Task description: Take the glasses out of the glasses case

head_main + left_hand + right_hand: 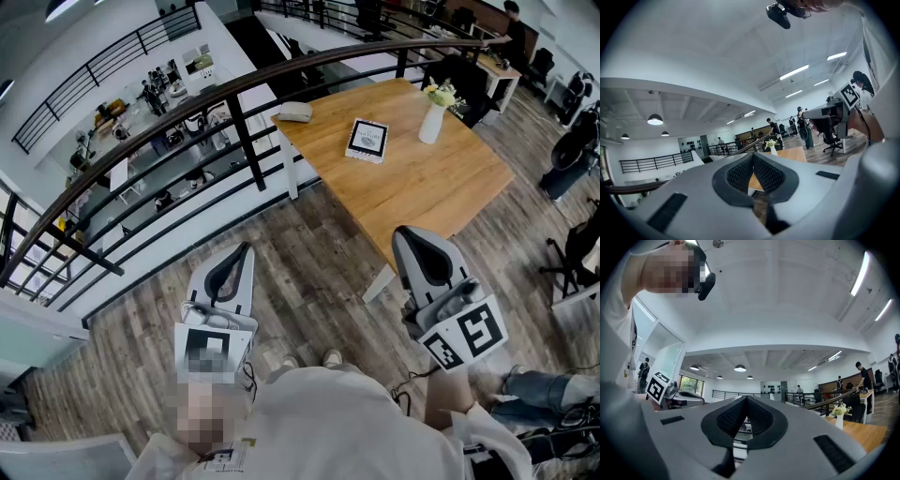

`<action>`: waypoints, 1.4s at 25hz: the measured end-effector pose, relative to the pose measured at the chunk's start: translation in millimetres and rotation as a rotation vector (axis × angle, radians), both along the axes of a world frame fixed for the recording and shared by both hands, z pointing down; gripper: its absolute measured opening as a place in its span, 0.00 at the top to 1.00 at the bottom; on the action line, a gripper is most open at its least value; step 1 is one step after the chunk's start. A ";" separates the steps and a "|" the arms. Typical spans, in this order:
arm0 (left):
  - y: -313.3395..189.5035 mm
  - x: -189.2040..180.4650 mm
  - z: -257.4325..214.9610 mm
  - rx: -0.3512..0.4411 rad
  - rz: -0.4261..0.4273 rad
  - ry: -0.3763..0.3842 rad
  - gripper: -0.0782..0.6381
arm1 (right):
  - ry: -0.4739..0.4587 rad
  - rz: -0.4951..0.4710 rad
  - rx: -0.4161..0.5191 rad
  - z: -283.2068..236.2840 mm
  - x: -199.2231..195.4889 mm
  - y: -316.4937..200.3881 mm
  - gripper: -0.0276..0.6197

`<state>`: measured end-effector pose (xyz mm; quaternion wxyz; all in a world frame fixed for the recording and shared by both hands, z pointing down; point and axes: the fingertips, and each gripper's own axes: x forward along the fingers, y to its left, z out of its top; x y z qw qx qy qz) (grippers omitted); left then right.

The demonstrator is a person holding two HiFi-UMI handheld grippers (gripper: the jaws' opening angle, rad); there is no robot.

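Table [441, 192]: near half bare; open to reach from the near edge.
Far half: 3 items, well apart: glasses case [295, 112] at left corner, book [367, 141] in the middle, vase of flowers [431, 120] on the right.
Railing [236, 127]: just beside the table's left edge, near the glasses case; blocks that side.
Floor [319, 272]: open up to the table.

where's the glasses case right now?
In the head view, the glasses case lies on the wooden table at its far left corner, beside the railing and left of the book and the white vase.
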<state>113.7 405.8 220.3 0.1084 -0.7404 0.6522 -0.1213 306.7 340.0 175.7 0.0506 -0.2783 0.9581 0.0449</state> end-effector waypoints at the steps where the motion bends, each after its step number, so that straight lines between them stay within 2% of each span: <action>1: -0.8 1.8 -1.1 -0.017 -0.016 0.023 0.87 | -0.011 0.006 -0.002 -1.5 3.0 -2.2 0.92; 4: -3.9 5.2 -2.6 -0.032 -0.036 0.047 0.87 | -0.034 0.014 -0.006 -4.7 9.7 -7.9 0.92; 9: -7.9 1.5 1.8 0.010 -0.035 0.004 0.87 | -0.022 -0.010 0.003 0.1 7.1 -10.1 0.92; 14: -18.4 5.4 1.2 0.012 -0.031 -0.003 0.87 | -0.006 -0.056 0.008 2.7 0.1 -15.6 0.92; 17: -24.7 5.4 1.3 0.020 -0.039 0.035 0.87 | -0.049 -0.056 -0.008 1.2 4.6 -25.0 0.91; 18: -26.4 4.0 0.1 0.031 -0.047 0.063 0.87 | -0.078 -0.061 -0.015 -0.8 6.7 -28.0 0.87; 20: -30.1 2.9 -1.1 0.041 -0.057 0.104 0.87 | -0.110 -0.079 -0.023 -3.6 9.5 -32.5 0.54; 25: -41.5 14.3 6.1 0.018 -0.048 0.055 0.87 | -0.073 -0.072 0.004 -0.8 13.4 -40.9 0.52; 31: -57.5 18.1 11.1 0.019 -0.038 0.052 0.87 | -0.051 -0.070 -0.010 11.6 15.2 -57.0 0.53; 35: -82.5 5.7 19.2 0.029 -0.057 0.089 0.87 | -0.039 -0.069 -0.010 24.2 10.8 -80.9 0.54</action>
